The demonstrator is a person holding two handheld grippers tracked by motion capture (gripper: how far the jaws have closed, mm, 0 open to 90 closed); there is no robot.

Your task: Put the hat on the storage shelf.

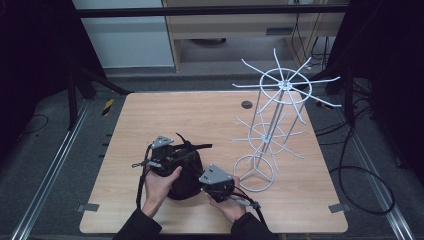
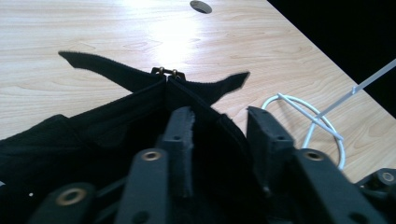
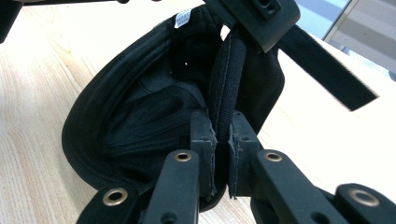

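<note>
A black cap lies on the wooden table near its front edge, between both hands. My right gripper is shut on the cap's rim; the right gripper view shows the padded edge pinched between the two pads of the right gripper. My left gripper is at the cap's back. The jaws of the left gripper stand apart with the back band between them, one finger inside the cap and one outside. The loose strap ends spread out beyond the buckle.
A white wire rack with spoked arms stands to the right of the cap, its base ring close to my right hand. A round hole sits in the table's far side. Cables trail over the floor at the right.
</note>
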